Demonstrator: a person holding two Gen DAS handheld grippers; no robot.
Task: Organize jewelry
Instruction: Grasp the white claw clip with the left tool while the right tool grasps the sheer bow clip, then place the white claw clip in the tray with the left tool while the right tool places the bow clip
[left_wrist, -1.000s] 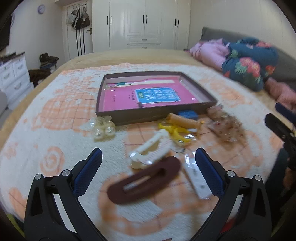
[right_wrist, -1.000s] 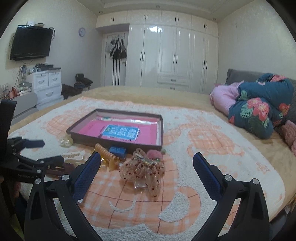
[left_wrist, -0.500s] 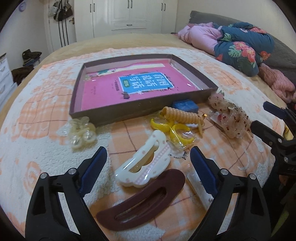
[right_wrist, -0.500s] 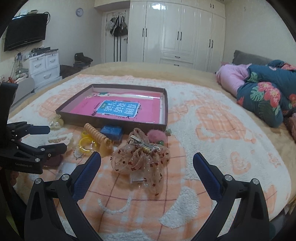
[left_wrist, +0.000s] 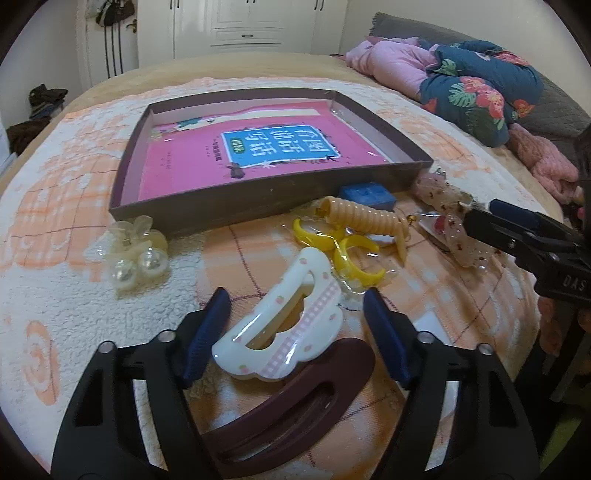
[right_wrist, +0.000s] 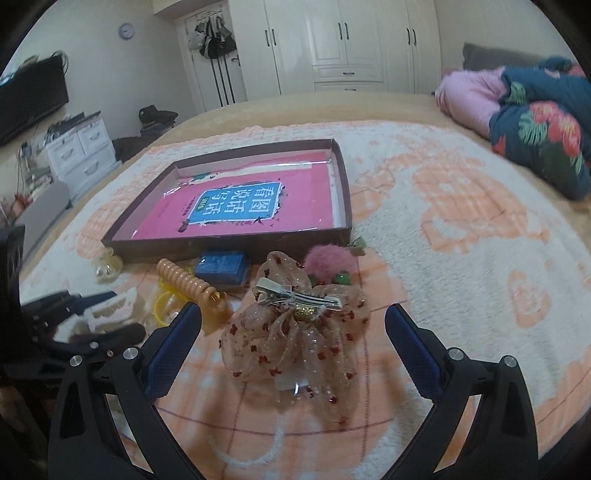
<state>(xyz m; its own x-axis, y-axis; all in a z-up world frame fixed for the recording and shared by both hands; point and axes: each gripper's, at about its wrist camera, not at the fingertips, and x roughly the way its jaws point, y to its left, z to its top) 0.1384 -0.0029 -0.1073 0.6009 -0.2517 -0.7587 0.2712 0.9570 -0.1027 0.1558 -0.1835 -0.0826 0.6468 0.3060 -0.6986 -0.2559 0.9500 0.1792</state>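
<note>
While the left gripper (left_wrist: 297, 328) straddles the white hair clip (left_wrist: 282, 325) low in the left wrist view, its jaws have just been closing, yet the blue pads (left_wrist: 207, 334) stand short of the clip's sides. A maroon clip (left_wrist: 295, 402) lies against the white one, nearer the camera. At centre of the right wrist view, the right gripper (right_wrist: 293, 345) hangs wide apart around the sheer bow clip (right_wrist: 295, 332), not touching it. Behind both, the tray (left_wrist: 258, 203) sits on the bed with a pink book (left_wrist: 255, 151) inside.
</note>
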